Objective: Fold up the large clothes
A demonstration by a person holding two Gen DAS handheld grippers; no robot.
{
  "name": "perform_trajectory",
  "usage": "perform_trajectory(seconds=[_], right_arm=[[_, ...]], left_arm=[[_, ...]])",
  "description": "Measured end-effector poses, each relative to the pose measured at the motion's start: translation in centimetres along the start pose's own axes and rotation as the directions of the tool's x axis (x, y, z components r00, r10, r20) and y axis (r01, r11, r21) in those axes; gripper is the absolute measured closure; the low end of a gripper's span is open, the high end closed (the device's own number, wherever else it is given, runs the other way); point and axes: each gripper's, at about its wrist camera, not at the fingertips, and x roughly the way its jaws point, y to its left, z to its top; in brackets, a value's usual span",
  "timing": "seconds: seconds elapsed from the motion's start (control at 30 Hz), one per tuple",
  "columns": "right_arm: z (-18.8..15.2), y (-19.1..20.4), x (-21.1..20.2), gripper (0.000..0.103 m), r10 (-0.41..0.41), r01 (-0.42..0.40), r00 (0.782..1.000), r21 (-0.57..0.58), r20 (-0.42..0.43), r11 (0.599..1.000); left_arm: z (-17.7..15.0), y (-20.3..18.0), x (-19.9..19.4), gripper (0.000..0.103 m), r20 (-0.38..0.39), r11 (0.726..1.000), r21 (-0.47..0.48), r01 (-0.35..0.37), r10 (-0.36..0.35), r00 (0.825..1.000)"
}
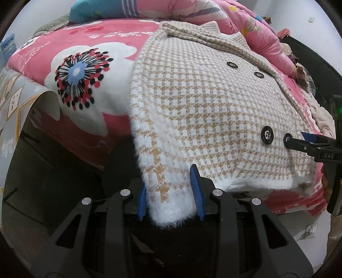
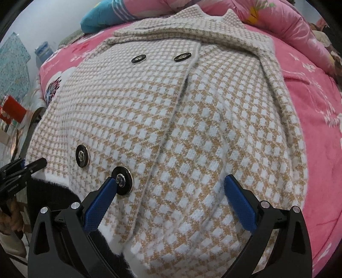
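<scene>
The left gripper has its jaws clamped on a fuzzy white-edged sleeve end of the houndstooth knit coat, which hangs off the bed's near edge. The right gripper hovers with jaws wide apart over the coat's front, one blue pad beside a black button. Beyond, the coat lies spread across the pink floral blanket, its collar toward the pink quilt.

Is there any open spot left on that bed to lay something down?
Yes: pink blanket lies bare right of the checked coat, below the rolled quilt; another patch sits left of it, around the flower print. The head end is piled with bedding.
</scene>
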Motion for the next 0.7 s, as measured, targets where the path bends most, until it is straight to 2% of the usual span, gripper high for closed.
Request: perform_trajectory(seconds=[0.7], right_arm=[[-0.6, -0.47, 0.09, 0.006, 0.019, -0.019, 1.0, -0.001, 0.016, 1.0]], left_arm=[[0.01, -0.35, 0.09, 0.069, -0.006, 0.999, 0.013, -0.029, 0.029, 1.0]])
